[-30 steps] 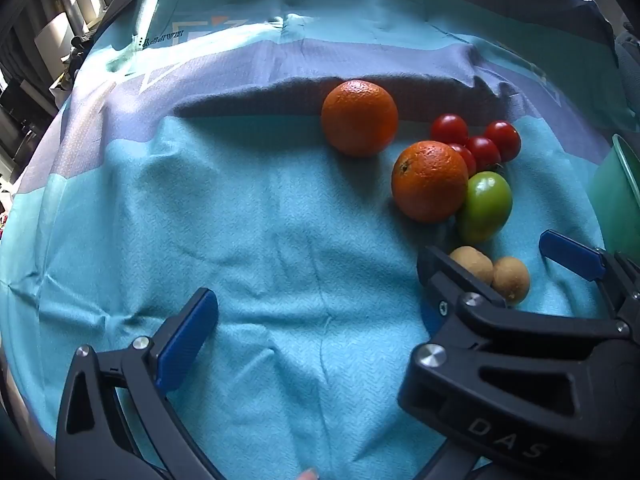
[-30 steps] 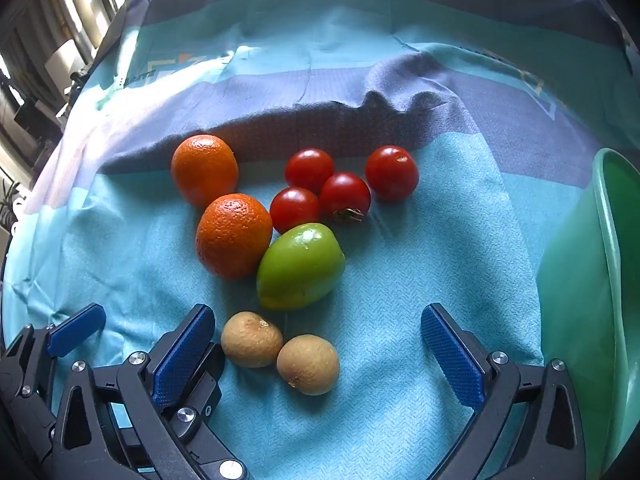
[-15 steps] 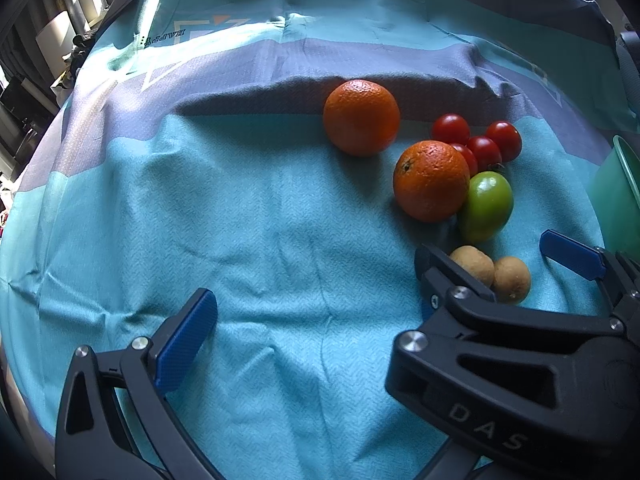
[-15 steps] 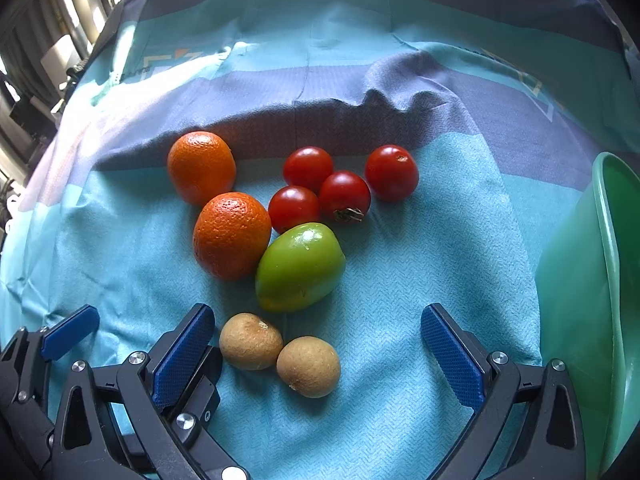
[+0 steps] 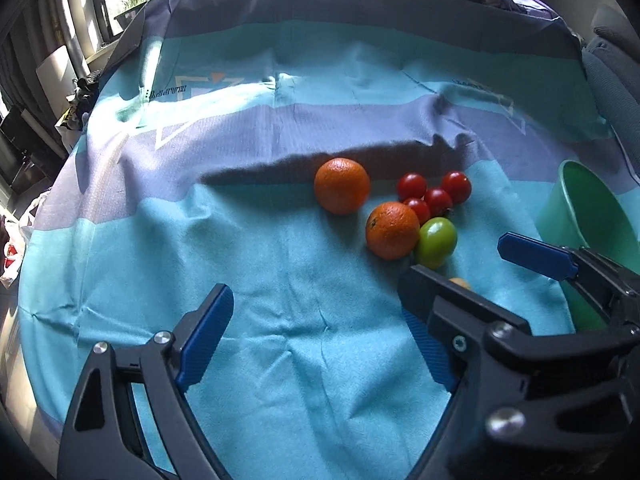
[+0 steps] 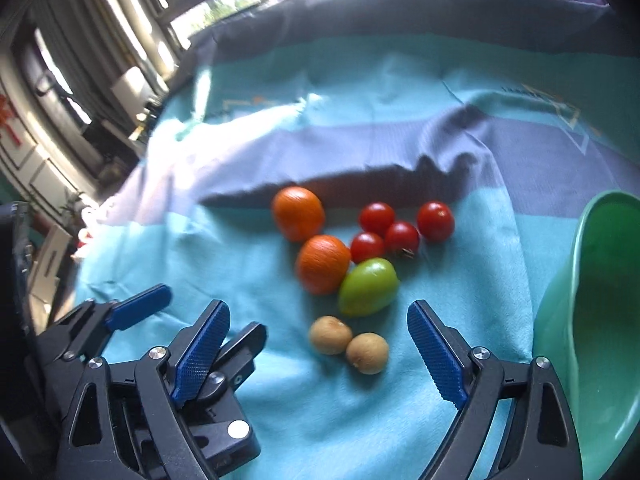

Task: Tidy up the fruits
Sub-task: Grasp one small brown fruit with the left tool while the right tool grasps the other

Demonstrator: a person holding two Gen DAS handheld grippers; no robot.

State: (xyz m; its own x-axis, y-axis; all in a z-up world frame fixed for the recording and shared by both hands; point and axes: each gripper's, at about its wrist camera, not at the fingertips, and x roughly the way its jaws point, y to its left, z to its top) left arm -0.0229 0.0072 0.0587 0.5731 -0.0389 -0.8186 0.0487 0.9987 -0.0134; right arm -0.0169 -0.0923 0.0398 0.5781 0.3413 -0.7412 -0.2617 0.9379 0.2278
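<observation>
Both hand-held grippers seem raised since earlier; fruits (image 6: pixel 368 286) unmoved.

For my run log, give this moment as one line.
right gripper: open, over two small brown fruits | left gripper: open | green plastic bowl: no fruit seen inside

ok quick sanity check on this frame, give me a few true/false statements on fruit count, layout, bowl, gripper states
1. Four red tomatoes lie on the cloth. True.
2. The green bowl already holds an orange. False: both oranges lie on the cloth, and no fruit shows in the visible part of the bowl.
3. The green fruit lies between the tomatoes and the two small brown fruits. True.
4. The right gripper is shut on a brown fruit. False: it is open and holds nothing; the brown fruits lie in front of its gap.
5. The left gripper is open and empty. True.
6. There are three oranges. False: only two.
</observation>
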